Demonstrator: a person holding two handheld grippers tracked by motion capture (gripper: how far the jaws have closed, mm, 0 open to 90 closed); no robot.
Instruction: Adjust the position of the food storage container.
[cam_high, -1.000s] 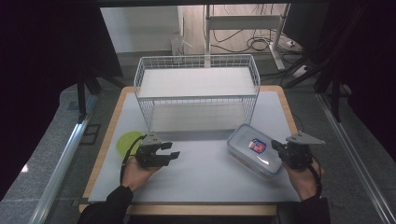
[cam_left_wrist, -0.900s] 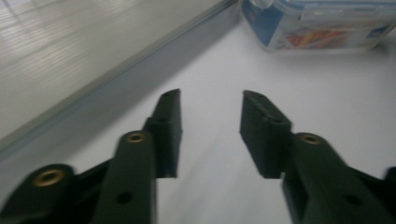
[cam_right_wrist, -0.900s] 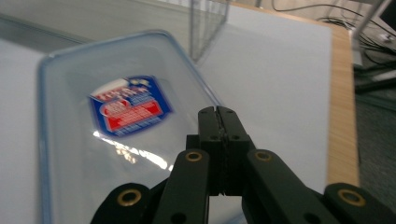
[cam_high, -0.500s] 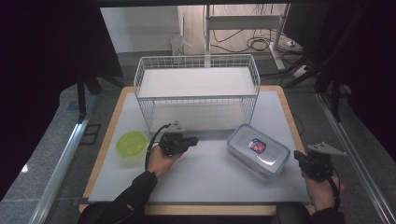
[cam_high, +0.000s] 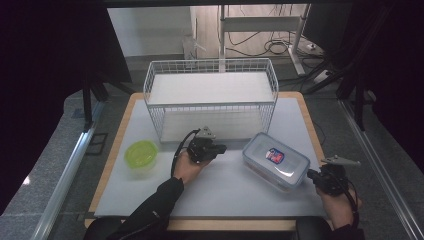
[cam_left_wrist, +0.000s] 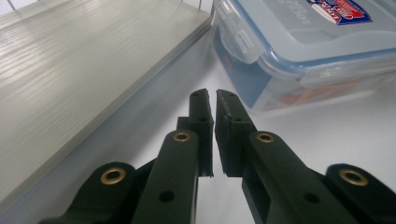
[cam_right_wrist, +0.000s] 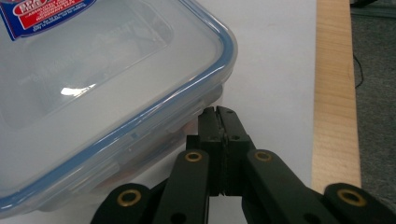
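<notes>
A clear rectangular container (cam_high: 276, 160) with a blue-rimmed lid and a red and blue label lies on the white mat, right of centre. My left gripper (cam_high: 221, 148) sits just in front of the wire rack and points right at the container's left end. In the left gripper view its jaws (cam_left_wrist: 215, 95) stand nearly together with nothing between them, a short way from the container (cam_left_wrist: 299, 51). My right gripper (cam_high: 311, 175) is at the container's near right corner. It (cam_right_wrist: 218, 111) is shut and empty, with its tips close to the container's side wall (cam_right_wrist: 102, 79).
A white wire rack (cam_high: 210, 95) with a pale shelf board (cam_left_wrist: 84, 70) stands at the back centre. A green round bowl (cam_high: 141, 153) sits at the left of the mat. The table's wooden edge (cam_right_wrist: 334, 93) runs just beyond the right gripper.
My left gripper has moved right, from beside the green bowl to the front of the rack near the container. The right gripper drew back toward the near right corner of the container.
</notes>
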